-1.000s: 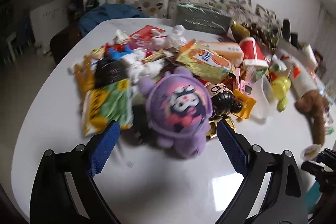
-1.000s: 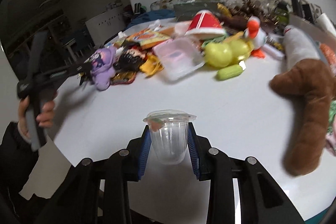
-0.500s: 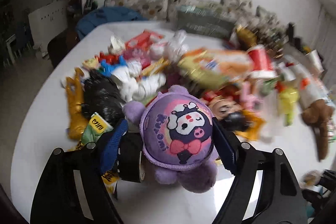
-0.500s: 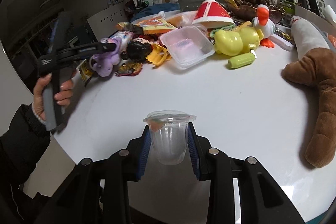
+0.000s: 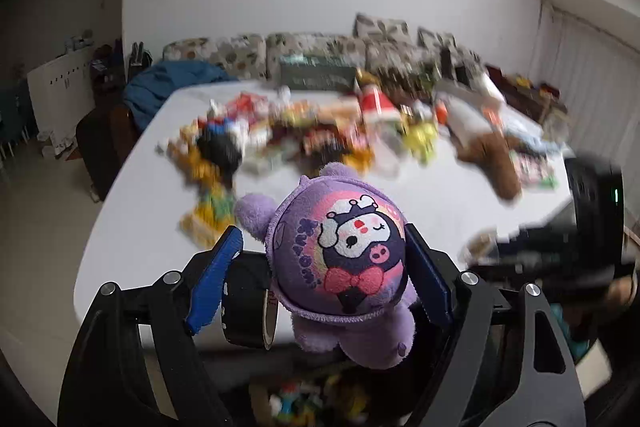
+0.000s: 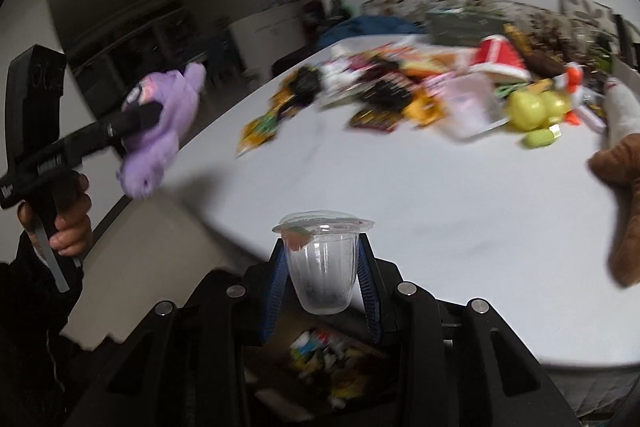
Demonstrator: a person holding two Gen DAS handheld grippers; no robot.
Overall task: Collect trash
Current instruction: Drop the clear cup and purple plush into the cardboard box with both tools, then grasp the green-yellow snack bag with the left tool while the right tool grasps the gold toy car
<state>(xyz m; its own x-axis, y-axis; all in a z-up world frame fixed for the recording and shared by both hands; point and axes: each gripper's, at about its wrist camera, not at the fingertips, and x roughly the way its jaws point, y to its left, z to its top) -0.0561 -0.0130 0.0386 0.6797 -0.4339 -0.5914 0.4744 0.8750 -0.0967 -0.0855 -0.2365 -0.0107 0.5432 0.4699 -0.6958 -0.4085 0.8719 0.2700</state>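
My left gripper (image 5: 320,279) is shut on a round purple plush toy (image 5: 344,267) and a black tape roll (image 5: 248,301) side by side, lifted off the white table (image 5: 432,211). In the right wrist view the left gripper (image 6: 154,115) carries that plush (image 6: 160,147) past the table's left edge. My right gripper (image 6: 322,275) is shut on a clear plastic cup (image 6: 320,263) with a peeled film lid. The pile of wrappers and toys (image 5: 320,135) lies blurred across the far half of the table.
A container of mixed trash (image 6: 328,359) shows below both grippers, off the table's near edge (image 5: 312,403). A brown plush (image 6: 624,187) lies at the right, a yellow toy (image 6: 532,107) and a red cup (image 6: 500,55) in the pile. A hand (image 6: 68,223) holds the left gripper's handle.
The left gripper closed on the purple plush and tape roll, then lifted them back from the pile past the table's edge. The right gripper drew back with the cup still held.
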